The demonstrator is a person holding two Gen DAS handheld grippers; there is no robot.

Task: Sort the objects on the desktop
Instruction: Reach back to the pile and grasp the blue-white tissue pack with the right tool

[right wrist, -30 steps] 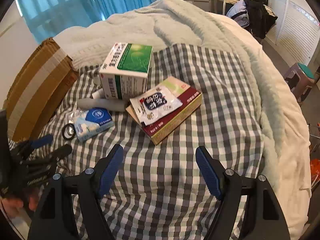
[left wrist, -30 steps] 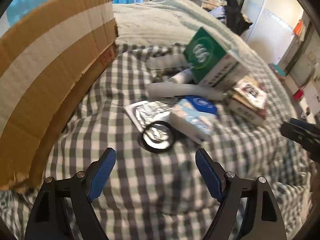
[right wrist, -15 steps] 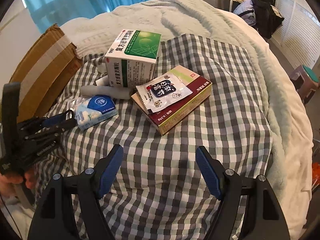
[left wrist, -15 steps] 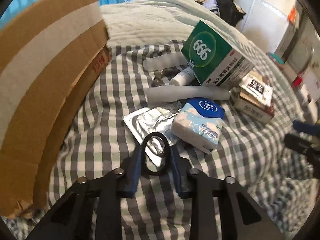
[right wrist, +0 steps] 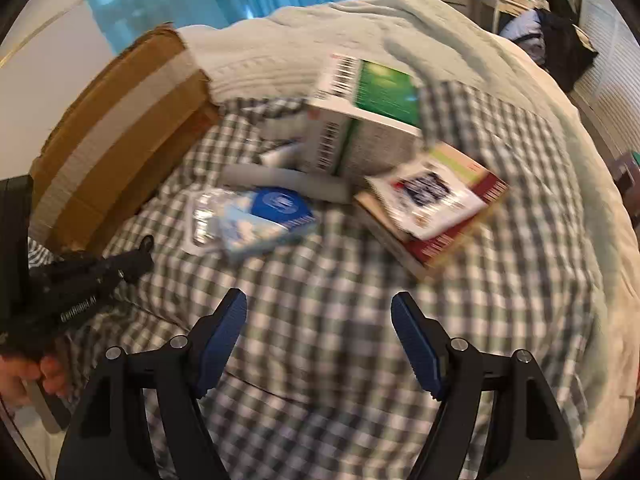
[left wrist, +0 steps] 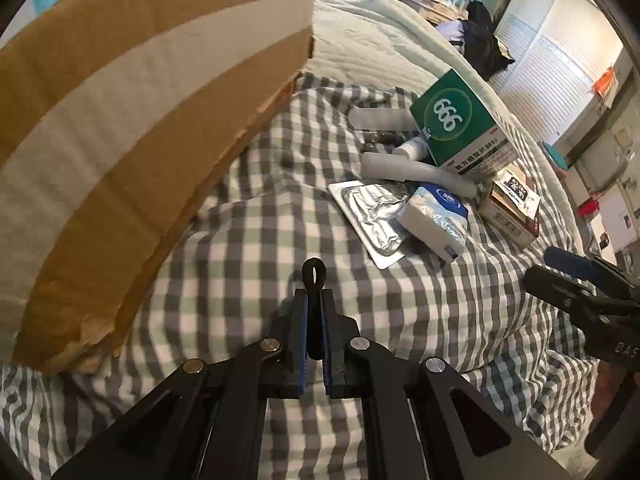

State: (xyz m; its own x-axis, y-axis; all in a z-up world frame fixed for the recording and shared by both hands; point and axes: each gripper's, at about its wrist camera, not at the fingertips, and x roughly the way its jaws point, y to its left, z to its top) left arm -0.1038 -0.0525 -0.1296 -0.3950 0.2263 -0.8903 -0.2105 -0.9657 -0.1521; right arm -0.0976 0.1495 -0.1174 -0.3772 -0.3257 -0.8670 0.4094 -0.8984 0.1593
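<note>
1. The left gripper (left wrist: 314,300) is clamped on a thin black ring (left wrist: 313,274); its blue pads are almost together, with the ring squeezed into a narrow loop that sticks out past the fingertips. The jaws have just been closing, with the ring between them.
2. The ring is held above the checked cloth (left wrist: 248,264), between the cardboard box (left wrist: 132,120) on the left and the cluster of small things on the right.
3. The right gripper (right wrist: 319,312) stands wide open over bare checked cloth, with nothing between its blue pads.
4. A foil pill sheet (left wrist: 372,216) lies flat on the cloth, and a blue and white tissue pack (left wrist: 438,220) rests partly on its right edge.
5. Behind them lies a pale grey tube (left wrist: 416,170), and a second one lies farther back.
6. A green and white medicine box (left wrist: 460,124) stands tilted beside the tubes.
7. To its right, a flat dark red box (left wrist: 514,210) carries a small printed packet on top.
8. The right wrist view is blurred; it shows the left gripper at its left edge, with a person's fingers (right wrist: 24,376) around the handle.
</note>
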